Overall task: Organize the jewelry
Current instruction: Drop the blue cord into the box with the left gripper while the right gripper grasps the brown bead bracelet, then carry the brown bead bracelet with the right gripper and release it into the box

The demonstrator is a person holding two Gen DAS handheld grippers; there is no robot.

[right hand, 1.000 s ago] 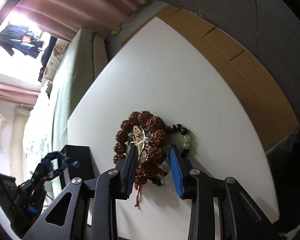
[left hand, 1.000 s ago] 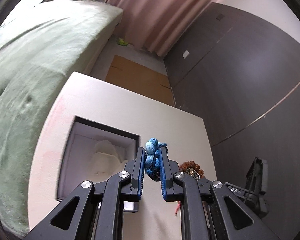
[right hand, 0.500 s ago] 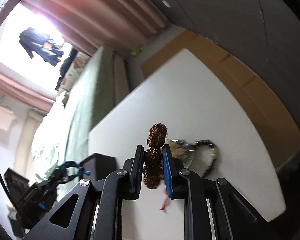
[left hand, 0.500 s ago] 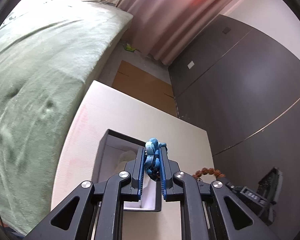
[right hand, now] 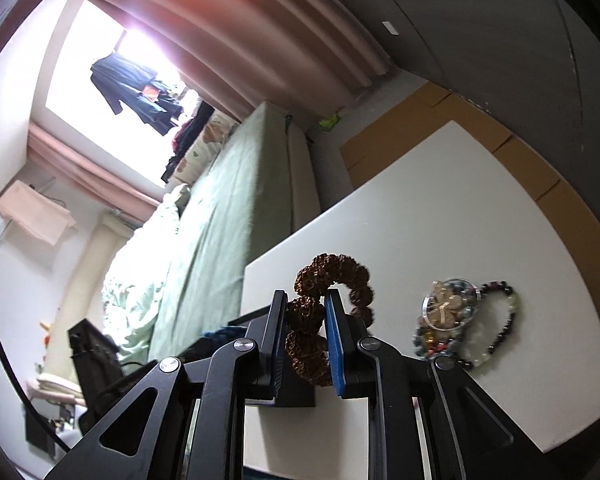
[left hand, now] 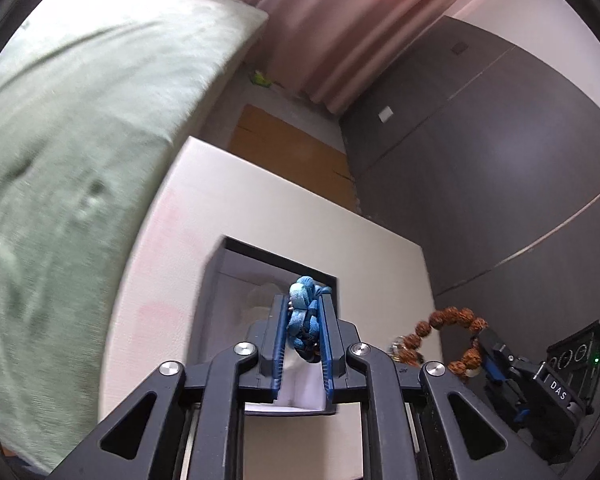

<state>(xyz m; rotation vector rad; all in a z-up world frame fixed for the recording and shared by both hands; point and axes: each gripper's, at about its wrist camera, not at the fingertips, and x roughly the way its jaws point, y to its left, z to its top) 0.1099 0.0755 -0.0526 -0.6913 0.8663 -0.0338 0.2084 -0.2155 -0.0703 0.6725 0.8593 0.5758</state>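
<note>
The left hand-held gripper (left hand: 304,330), its jaws opening slightly yet pressing a knotted blue bracelet (left hand: 303,316), hovers over the open box (left hand: 220,280) on the desk (left hand: 268,204), while the right hand-held gripper (right hand: 305,338), at its 3 o'clock, narrowly clamps a knobbly brown bead bracelet (right hand: 306,312).

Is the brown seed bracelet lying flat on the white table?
No, the brown seed bracelet hangs clamped in the right gripper, lifted above the white table.

Green bed (left hand: 80,128), pink curtains (left hand: 324,28), dark wardrobe (left hand: 500,168), hanging clothes (right hand: 132,84)
</note>
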